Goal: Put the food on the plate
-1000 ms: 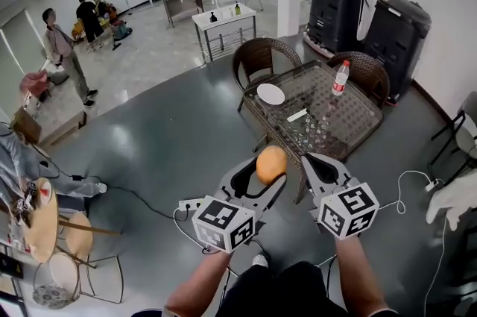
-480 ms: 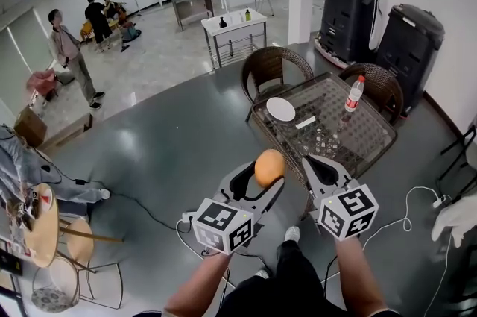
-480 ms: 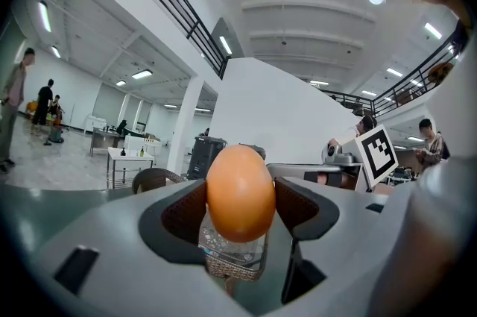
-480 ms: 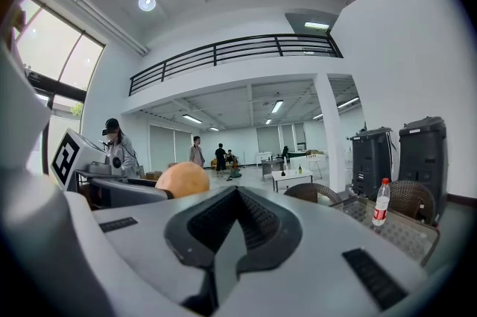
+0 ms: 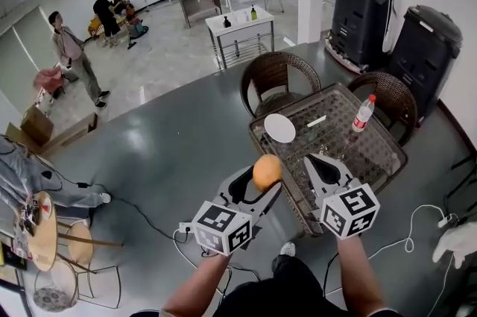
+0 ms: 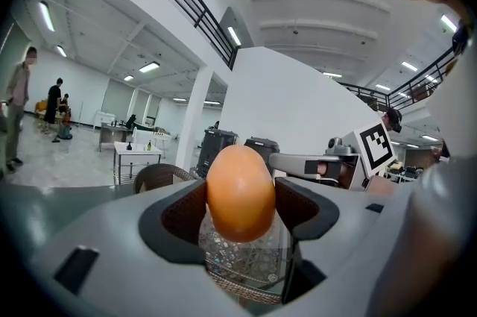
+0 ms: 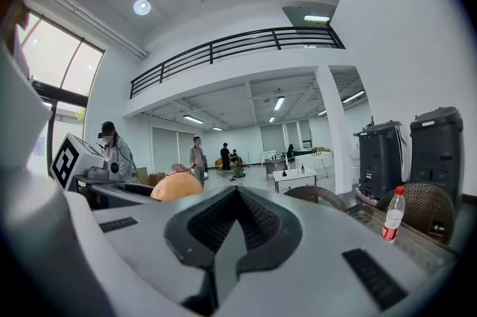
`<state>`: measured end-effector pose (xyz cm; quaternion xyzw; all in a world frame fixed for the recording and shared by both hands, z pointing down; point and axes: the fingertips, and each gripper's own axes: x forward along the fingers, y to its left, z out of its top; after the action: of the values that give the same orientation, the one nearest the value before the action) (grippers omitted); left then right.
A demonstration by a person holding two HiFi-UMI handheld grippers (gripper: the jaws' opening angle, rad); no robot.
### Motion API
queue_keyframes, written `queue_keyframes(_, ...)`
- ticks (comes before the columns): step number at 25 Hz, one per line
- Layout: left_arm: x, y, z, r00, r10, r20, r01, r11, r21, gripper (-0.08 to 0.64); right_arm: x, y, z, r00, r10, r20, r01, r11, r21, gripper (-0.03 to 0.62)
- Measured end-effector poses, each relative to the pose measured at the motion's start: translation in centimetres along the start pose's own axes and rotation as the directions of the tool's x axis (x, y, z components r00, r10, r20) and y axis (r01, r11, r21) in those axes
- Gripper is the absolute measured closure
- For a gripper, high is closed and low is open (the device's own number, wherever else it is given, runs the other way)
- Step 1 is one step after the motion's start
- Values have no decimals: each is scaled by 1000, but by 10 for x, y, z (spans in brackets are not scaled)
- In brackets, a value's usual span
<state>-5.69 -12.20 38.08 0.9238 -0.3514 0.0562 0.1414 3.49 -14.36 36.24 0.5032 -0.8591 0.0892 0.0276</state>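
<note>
Holding the food aloft, short of the plate

At the lower middle of the head view, the left gripper had its jaws clamped on the food, a smooth orange egg-shaped piece gripped across its widest part, its top standing proud of the jaws. Just to its right, the right gripper had its jaws pressed together on nothing. By its look the food was light and rounded, probably slick-skinned and apt to roll once let go, so a hold across the middle, firm but not crushing, seemed the right one. Farther up, at the middle right of the frame, the white plate lay bare on the glass worktop, well apart from the food, and a bottle stood beyond it.
</note>
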Motion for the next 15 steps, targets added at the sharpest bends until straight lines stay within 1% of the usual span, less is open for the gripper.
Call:
queue_keyframes(4, 34, 15, 0, 999, 39, -35, -39, 999, 5, 262, 24, -38, -2, 1000, 22, 4, -22, 999, 37, 588)
queue_keyframes(9, 66, 40, 1, 995, 75, -62, -74, 997, 15, 262, 50, -61, -3, 999, 48, -11, -48, 998, 50, 588)
queue_keyframes(15, 108, 73, -15, 991, 63, -121, -60, 998, 31, 262, 68, -77, -19, 997, 35, -68, -32, 998, 45, 588)
